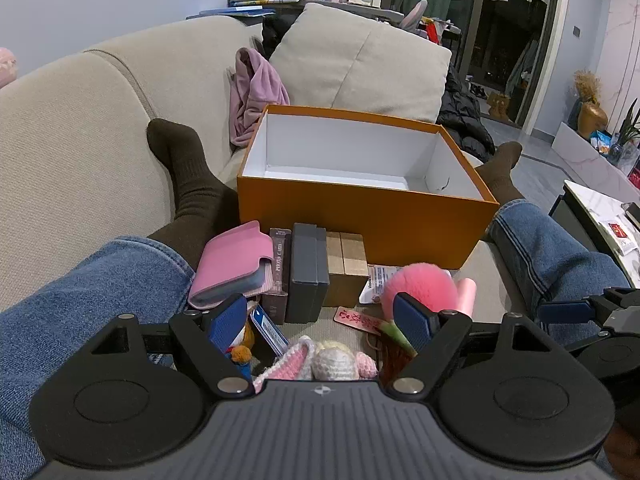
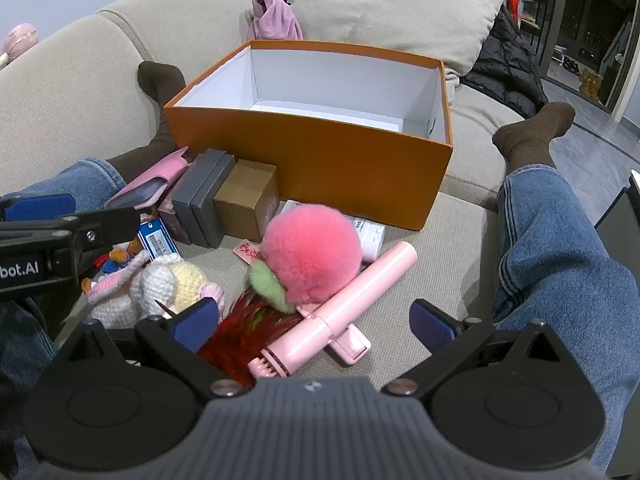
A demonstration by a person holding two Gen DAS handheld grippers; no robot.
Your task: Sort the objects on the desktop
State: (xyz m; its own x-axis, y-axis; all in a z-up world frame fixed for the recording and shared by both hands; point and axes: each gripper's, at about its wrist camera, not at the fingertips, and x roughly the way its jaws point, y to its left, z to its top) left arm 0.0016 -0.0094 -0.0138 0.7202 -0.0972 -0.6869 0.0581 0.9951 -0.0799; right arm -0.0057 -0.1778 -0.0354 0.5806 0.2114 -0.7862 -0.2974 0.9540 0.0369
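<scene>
The little things, like the pink fluffy ball (image 2: 312,254) and pink stick (image 2: 340,312), are lying piled on the sofa before the empty orange box (image 2: 320,160), and both my left tongs (image 1: 322,320) and right tongs (image 2: 314,322) are hanging wide open holding nothing, so grabbing one could be dragging its neighbours along.

Matt cardboard box (image 2: 320,160), fluffy pompom (image 2: 312,252), smooth plastic tube (image 2: 348,300).

left wrist: low over sofa seat, faces orange box (image 1: 360,216), close | right wrist: beside it, steeper | shared: box, pink pompom (image 2: 312,252), legs
</scene>
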